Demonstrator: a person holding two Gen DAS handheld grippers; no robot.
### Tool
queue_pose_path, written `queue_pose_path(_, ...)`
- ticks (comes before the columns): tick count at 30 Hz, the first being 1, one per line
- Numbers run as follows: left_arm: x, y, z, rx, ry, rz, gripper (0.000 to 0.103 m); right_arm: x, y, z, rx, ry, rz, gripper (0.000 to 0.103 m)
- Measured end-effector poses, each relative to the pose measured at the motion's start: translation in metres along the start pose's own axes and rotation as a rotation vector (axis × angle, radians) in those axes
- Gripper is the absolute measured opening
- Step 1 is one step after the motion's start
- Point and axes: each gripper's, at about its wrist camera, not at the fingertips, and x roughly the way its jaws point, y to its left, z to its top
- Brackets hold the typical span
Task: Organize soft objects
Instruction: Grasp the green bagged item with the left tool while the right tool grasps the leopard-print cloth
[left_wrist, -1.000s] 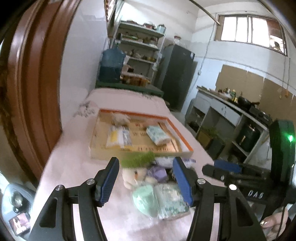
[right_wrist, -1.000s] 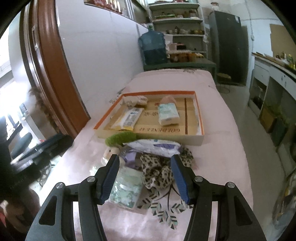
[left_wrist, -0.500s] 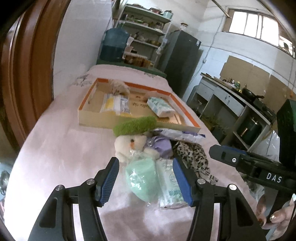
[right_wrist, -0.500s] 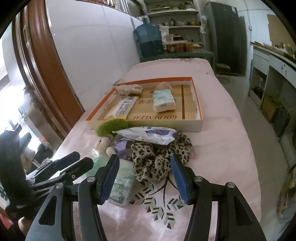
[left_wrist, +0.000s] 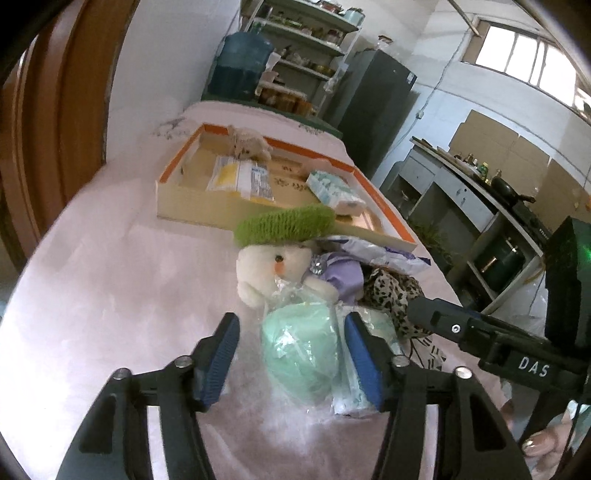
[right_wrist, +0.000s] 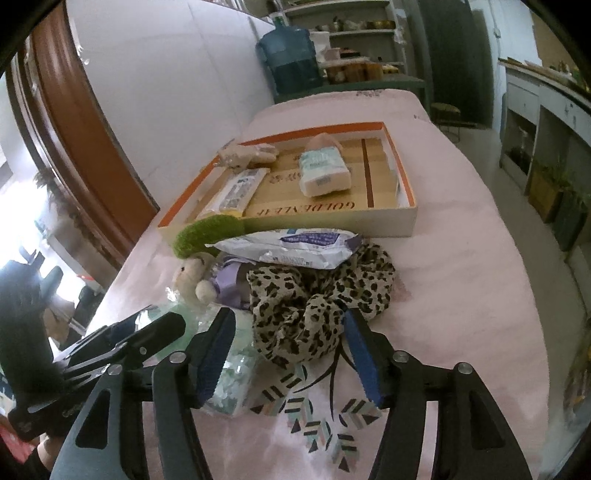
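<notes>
Pink cloth (right_wrist: 461, 280) with a printed feather motif covers the table, a soft matte ground that keeps the loose pile from sliding.

Nearest, low in the left wrist view, the left gripper (left_wrist: 291, 354) straddles a mint-green pouch (left_wrist: 299, 354) in crinkly clear wrap; its jaws are closing, blue ribbed pads either side, the right one at the wrap's edge, neither yet pressing, likely to squeeze this squashy bundle from its sides. Low in the right wrist view, the right gripper (right_wrist: 288, 354) brackets a leopard-print scrunchie (right_wrist: 317, 306), a gathered, floppy ring of thin fabric; its jaws are opening, apart, with the cloth between them but not clamped.

Just behind, at mid-frame, lie a cream plush doll (left_wrist: 269, 273) in a fuzzy green hat (left_wrist: 284, 225) with a lilac dress, and a glossy white wipes pack (right_wrist: 288, 249) resting across the scrunchie. They sit heaped together, touching, presumably waiting to be sorted.

Farther up the frame stands a shallow box (right_wrist: 325, 221) with orange rim and wood-print floor, evidently the destination: it already holds a small beige plush (right_wrist: 247, 155), a flat yellow-and-white packet (right_wrist: 236, 192) and a tissue pack (right_wrist: 323, 171), laid apart
</notes>
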Motion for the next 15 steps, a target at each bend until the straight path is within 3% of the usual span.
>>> queue_pose_path(4, 0.007, 0.006, -0.001, -0.034, 0.023, -0.047, 0.043, 0.009, -0.003, -0.002, 0.008, 0.015, -0.011, 0.064)
queue_pose_path(10, 0.008, 0.003, -0.001, -0.024, 0.022, -0.050, 0.041, 0.018, -0.011, -0.002, 0.034, 0.025, -0.003, 0.062)
queue_pose_path(12, 0.008, 0.004, -0.002, -0.027, 0.021, -0.054, 0.041, 0.019, -0.012, -0.003, 0.034, 0.026, 0.003, 0.035)
queue_pose_path(15, 0.007, 0.003, -0.002, -0.026, 0.019, -0.054, 0.041, 0.019, -0.012, -0.004, 0.023, 0.033, -0.005, 0.023)
